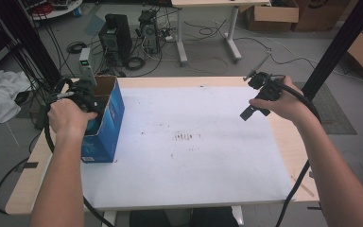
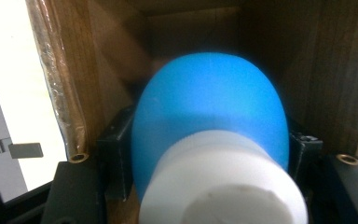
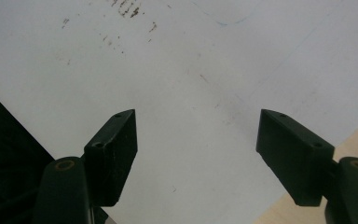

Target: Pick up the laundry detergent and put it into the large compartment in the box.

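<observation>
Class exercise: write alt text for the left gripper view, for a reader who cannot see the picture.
A blue bulb with a white neck sits between the black jaws of the left hand-held gripper, seen close up. Behind it are the brown inner walls of a cardboard box, with pale table surface at the left edge.

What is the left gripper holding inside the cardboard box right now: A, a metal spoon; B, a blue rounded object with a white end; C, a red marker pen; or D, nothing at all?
B: in the left gripper view, the blue rounded object with a white end sits between the left gripper jaws, with the brown inner walls of the cardboard box around it.
</observation>
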The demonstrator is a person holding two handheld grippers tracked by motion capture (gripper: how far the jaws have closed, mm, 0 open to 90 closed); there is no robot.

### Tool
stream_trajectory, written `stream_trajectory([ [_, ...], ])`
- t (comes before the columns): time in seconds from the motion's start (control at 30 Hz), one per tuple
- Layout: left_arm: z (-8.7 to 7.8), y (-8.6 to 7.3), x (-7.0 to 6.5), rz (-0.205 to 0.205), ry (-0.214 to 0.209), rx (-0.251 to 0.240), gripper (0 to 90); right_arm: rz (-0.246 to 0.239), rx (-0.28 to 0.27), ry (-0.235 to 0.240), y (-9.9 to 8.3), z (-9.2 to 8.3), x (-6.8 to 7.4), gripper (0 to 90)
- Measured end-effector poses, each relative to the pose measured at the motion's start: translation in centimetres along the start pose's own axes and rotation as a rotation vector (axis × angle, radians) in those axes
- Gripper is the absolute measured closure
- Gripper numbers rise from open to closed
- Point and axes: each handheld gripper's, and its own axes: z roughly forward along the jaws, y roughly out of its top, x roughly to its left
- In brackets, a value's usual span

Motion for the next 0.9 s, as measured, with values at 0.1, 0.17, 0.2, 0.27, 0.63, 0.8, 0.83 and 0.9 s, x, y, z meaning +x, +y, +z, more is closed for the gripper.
stream_trajectory([
  [0.1, 0.0, 0.0, 0.0, -0.006, -0.001, -0.004, 36.1, -0.003, -0.001, 0.0, 0.0, 0.0, 0.0, 29.0],
  [0.17, 0.0, -0.1, 0.1, -0.008, -0.002, -0.006, 35.6, -0.002, -0.001, 0.002, 0.0, 0.0, 0.0, 29.0],
  [0.2, -0.1, -0.1, 0.1, -0.007, -0.003, -0.003, 35.2, -0.004, -0.002, 0.002, 0.0, 0.0, 0.0, 29.0],
  [0.27, -0.1, -0.1, 0.1, -0.006, -0.006, -0.002, 34.5, -0.004, -0.002, 0.001, 0.0, 0.0, 0.0, 29.0],
  [0.63, -1.4, -0.2, -0.4, 0.019, 0.019, -0.03, 27.8, -0.006, 0.003, 0.005, 0.0, 0.2, 0.1, 29.0],
  [0.8, -2.6, -0.5, -0.5, 0.032, 0.02, -0.053, 24.1, -0.009, 0.002, 0.006, 0.1, 0.1, 0.2, 28.7],
  [0.83, -2.8, -0.6, -0.6, 0.038, 0.021, -0.055, 23.8, -0.006, 0.003, 0.007, 0.1, 0.0, 0.3, 28.7],
  [0.9, -3.4, -0.7, -0.9, 0.051, 0.024, -0.063, 23.0, -0.009, 0.003, 0.005, 0.2, 0.0, 0.3, 28.7],
])
